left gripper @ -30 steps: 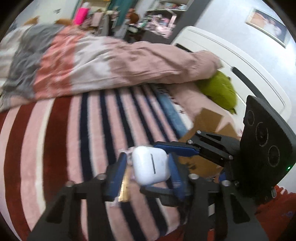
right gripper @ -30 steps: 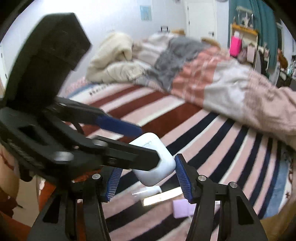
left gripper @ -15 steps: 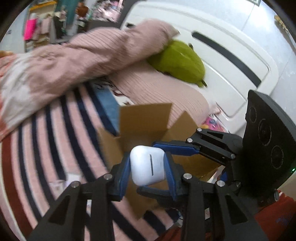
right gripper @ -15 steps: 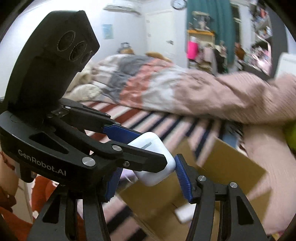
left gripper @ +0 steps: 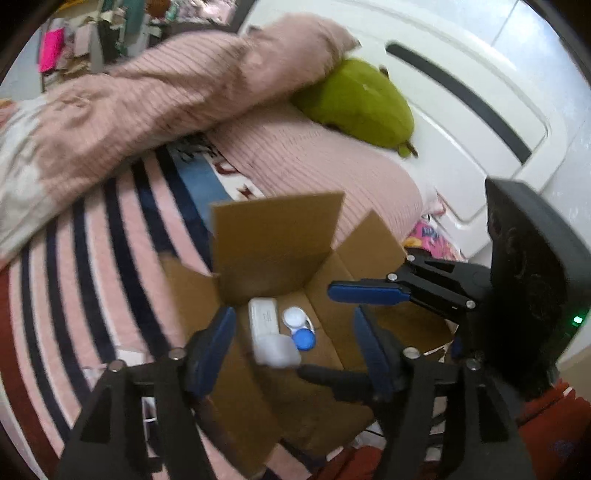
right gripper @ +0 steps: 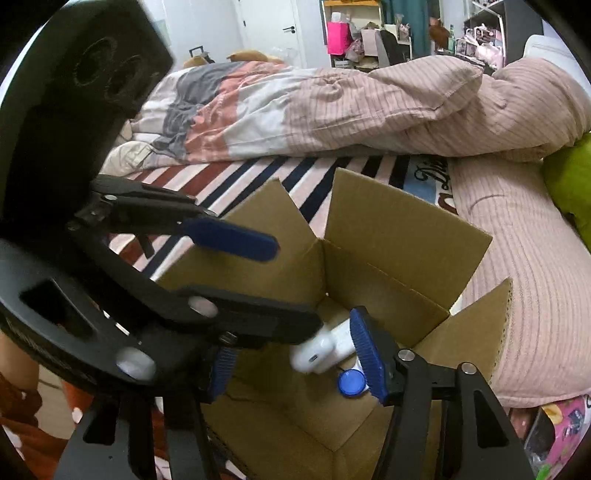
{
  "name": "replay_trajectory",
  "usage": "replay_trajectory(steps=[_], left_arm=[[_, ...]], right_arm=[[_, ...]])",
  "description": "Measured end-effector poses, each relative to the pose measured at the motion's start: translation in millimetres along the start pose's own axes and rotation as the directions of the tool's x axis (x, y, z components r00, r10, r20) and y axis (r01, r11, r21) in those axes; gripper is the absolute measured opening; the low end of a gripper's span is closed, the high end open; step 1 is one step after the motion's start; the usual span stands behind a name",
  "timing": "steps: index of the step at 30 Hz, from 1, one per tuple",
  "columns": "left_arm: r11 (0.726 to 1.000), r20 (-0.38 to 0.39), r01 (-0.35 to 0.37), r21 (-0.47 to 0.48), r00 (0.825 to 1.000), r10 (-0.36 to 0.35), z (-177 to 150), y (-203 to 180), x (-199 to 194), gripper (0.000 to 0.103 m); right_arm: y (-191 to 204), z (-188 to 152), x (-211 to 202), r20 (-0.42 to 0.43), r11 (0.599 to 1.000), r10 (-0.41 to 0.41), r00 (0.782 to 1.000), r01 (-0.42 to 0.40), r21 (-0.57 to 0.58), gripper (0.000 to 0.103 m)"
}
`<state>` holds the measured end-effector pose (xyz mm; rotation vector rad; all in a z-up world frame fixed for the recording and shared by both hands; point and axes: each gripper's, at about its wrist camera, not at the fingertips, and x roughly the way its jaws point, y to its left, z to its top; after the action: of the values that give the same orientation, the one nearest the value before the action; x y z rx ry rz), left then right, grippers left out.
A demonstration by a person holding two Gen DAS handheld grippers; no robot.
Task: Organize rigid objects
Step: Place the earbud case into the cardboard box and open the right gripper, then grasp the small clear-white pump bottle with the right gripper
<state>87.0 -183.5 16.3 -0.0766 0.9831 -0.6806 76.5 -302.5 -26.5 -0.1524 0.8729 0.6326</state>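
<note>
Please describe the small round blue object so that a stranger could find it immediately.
On the striped bed stands an open cardboard box. On its floor, beside a white earbud case and a long white case, lies the blue cap. It is the only blue item inside.

a home bedroom: a bed with a striped sheet (right gripper: 236,177), a rumpled pink duvet (right gripper: 388,110) and a white headboard (left gripper: 461,122) on the right, cluttered shelves (right gripper: 369,33) and a door (right gripper: 273,29) far behind.
</note>
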Motion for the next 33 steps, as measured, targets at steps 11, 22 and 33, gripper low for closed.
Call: replay_trajectory(steps=[11,22,33], left_arm=[[0.934,0.15,-0.321,-0.159,0.927,0.344,-66,100,-118,0.072],[0.859,0.079,-0.397,-0.322,0.893,0.443,-168,198,-128,0.072],[0.841,0.067,-0.393,-0.372,0.892,0.446,-209,220,-129,0.072]], right_arm=[[111,40,27,0.058,0.957,0.232,0.971,-0.217,-0.192,0.06],[213,14,165,-0.218,0.905,0.341,0.914,-0.383,-0.188,0.06],[228,9,210,-0.227,0.956,0.216,0.95,-0.253,-0.147,0.06]])
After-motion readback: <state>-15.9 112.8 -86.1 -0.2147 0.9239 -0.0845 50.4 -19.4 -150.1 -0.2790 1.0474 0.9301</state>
